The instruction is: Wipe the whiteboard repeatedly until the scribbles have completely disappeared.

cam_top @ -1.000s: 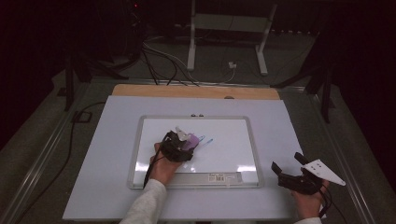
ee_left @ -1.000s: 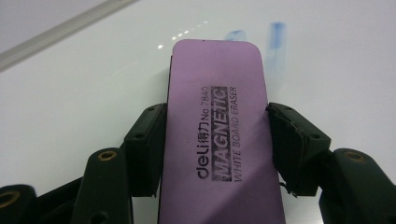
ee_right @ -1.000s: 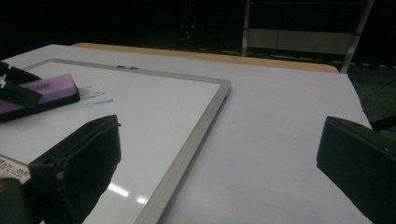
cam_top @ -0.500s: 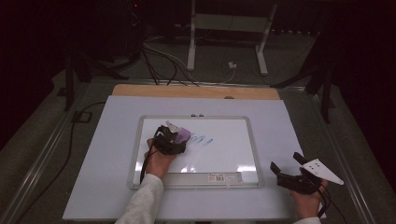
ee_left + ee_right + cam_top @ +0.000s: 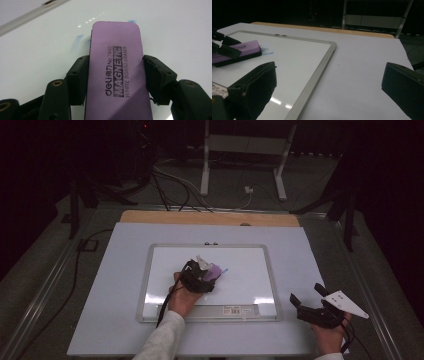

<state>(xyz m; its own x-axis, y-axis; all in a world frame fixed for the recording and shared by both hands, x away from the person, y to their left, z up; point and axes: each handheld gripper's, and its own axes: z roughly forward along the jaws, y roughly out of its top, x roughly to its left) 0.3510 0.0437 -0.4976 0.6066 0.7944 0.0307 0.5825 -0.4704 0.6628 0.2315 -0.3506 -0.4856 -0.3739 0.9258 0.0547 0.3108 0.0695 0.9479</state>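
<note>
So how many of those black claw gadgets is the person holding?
2. The left gripper is over the whiteboard, shut on a purple magnetic eraser. The right gripper is off the board's right edge, jaws open.

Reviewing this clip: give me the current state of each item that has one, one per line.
Eraser: clamped between the left gripper's jaws, flat on the board.
Whiteboard: lying flat, faint blue marks remaining beside the eraser.
Left gripper: shut on the eraser.
Right gripper: open, empty, off the board's right edge.
</note>
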